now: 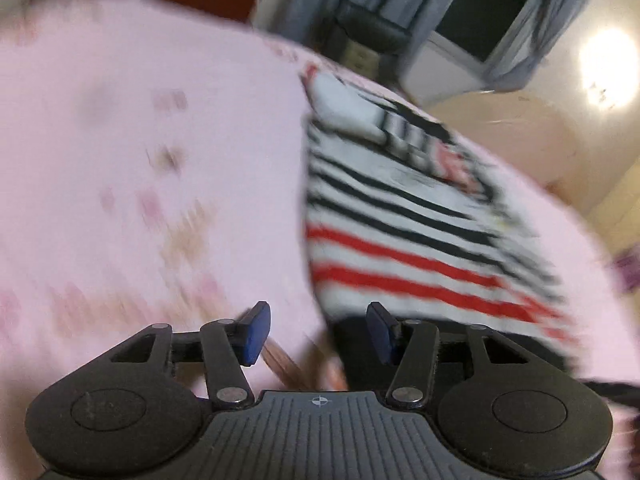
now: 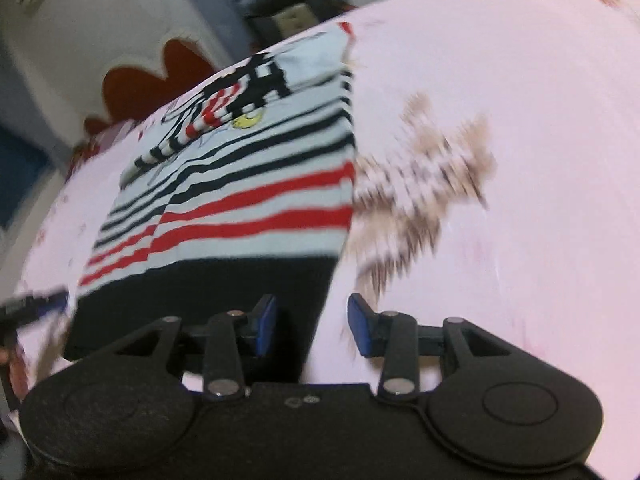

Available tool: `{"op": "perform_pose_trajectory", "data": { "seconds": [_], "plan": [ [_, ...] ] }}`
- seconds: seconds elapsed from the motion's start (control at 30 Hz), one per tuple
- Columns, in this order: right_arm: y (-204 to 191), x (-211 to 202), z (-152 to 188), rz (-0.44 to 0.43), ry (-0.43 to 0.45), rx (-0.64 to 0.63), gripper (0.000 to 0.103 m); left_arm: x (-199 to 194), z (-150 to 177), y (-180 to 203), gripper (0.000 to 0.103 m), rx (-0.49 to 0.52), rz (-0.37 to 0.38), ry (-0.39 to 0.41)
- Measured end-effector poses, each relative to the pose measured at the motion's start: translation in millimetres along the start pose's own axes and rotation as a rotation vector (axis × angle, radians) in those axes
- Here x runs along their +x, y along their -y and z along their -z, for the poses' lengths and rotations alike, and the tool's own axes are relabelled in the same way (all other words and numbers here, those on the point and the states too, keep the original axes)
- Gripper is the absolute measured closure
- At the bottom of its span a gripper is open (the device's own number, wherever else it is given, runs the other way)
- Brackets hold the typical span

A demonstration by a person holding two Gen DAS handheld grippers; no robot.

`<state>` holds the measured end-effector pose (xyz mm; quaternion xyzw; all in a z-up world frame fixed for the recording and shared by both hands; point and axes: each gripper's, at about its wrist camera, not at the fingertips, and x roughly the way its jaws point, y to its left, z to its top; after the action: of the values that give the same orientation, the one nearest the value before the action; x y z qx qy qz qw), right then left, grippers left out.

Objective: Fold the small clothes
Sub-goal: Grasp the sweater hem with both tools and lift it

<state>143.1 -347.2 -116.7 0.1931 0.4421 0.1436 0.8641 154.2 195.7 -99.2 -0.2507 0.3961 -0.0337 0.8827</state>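
Note:
A small white shirt (image 1: 420, 232) with black and red stripes, a black hem and a printed chest lies flat and folded on the pink sheet (image 1: 140, 160). In the left wrist view it is on the right. My left gripper (image 1: 319, 334) hovers over its near left corner, blue pads apart with nothing between them. In the right wrist view the shirt (image 2: 248, 200) lies to the left, its black hem (image 2: 200, 300) nearest. My right gripper (image 2: 314, 327) is over the hem's right corner, jaws apart and gripping nothing. Both views are blurred.
The pink sheet (image 2: 500, 80) has a brown print (image 2: 420, 184) to the right of the shirt. Beyond the bed are a dark window with grey curtains (image 1: 492, 12), a black chair (image 1: 372, 24), a lamp (image 1: 608, 68) and a red scalloped shape (image 2: 160, 76).

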Motion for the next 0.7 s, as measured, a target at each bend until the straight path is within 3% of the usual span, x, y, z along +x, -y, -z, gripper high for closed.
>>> {"op": "perform_pose_trajectory", "data": {
  "seconds": [0.13,0.37,0.53,0.63,0.67,0.7],
  "plan": [
    [7.3,-4.8,8.9,-0.015,0.027,0.122,0.064,8.9,20.2,-12.3,0.051,-0.092,0.144,-0.099],
    [25.7,10.5,8.2,-0.11,0.031,0.33,0.065,36.4,19.9,-10.5,0.051,-0.167,0.247,-0.123],
    [19.8,20.8,1.5,-0.152,-0.025,0.329,0.065,46.2,12.6,-2.1,0.051,-0.151,0.292,-0.164],
    [13.6,26.7,6.4,-0.188,-0.065,0.321,0.071,45.2,15.1,-4.1,0.052,-0.157,0.298,-0.153],
    [10.2,26.3,7.6,-0.186,-0.059,0.305,0.073,44.7,16.3,-3.6,0.067,-0.154,0.282,-0.146],
    [8.1,26.4,8.5,-0.179,-0.053,0.294,0.083,45.3,17.4,-3.0,0.09,-0.142,0.25,-0.142]
  ]
}}
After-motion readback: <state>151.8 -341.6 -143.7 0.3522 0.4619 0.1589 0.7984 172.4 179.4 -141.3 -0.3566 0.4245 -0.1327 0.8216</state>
